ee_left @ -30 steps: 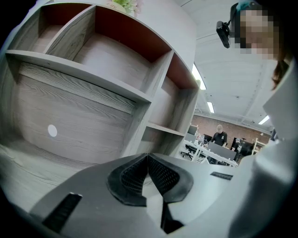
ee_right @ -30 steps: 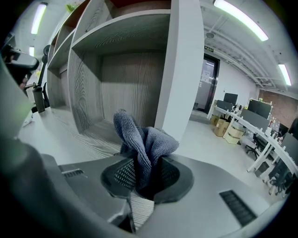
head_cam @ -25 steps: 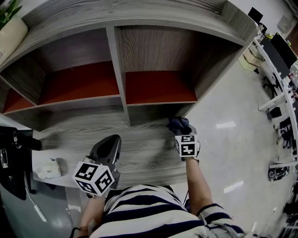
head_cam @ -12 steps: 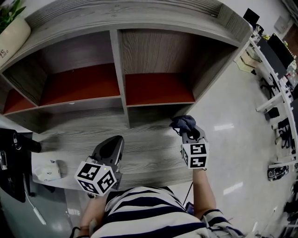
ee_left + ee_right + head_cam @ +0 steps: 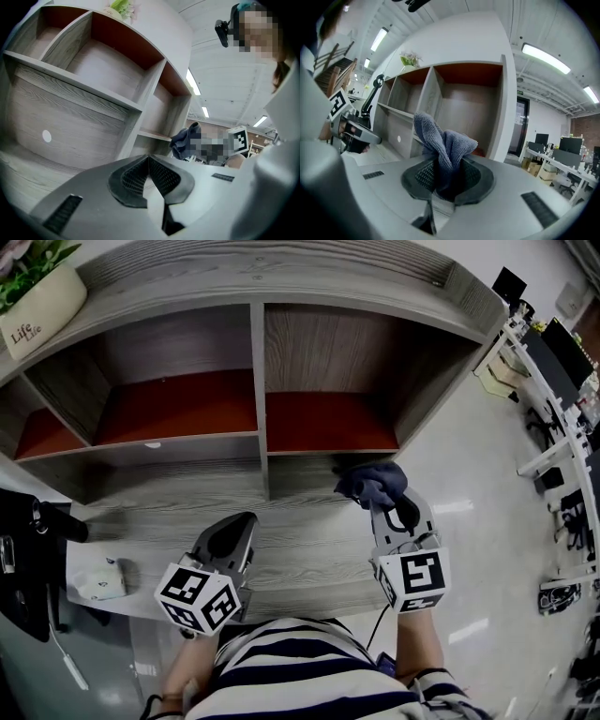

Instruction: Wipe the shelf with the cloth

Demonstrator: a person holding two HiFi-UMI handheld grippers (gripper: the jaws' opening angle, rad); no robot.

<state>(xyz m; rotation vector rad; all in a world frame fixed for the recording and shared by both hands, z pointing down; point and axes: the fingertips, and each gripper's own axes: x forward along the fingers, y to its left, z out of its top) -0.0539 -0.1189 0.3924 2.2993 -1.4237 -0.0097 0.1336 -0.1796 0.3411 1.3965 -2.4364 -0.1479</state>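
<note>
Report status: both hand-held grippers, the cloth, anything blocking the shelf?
Right hand-held gripper shut on cloth. Left hand-held gripper shut, empty. Cloth held in front of shelf, right side. Nothing seen in the way.

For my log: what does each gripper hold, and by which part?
Right gripper pinches the cloth by a bunched fold; left gripper holds nothing.
</note>
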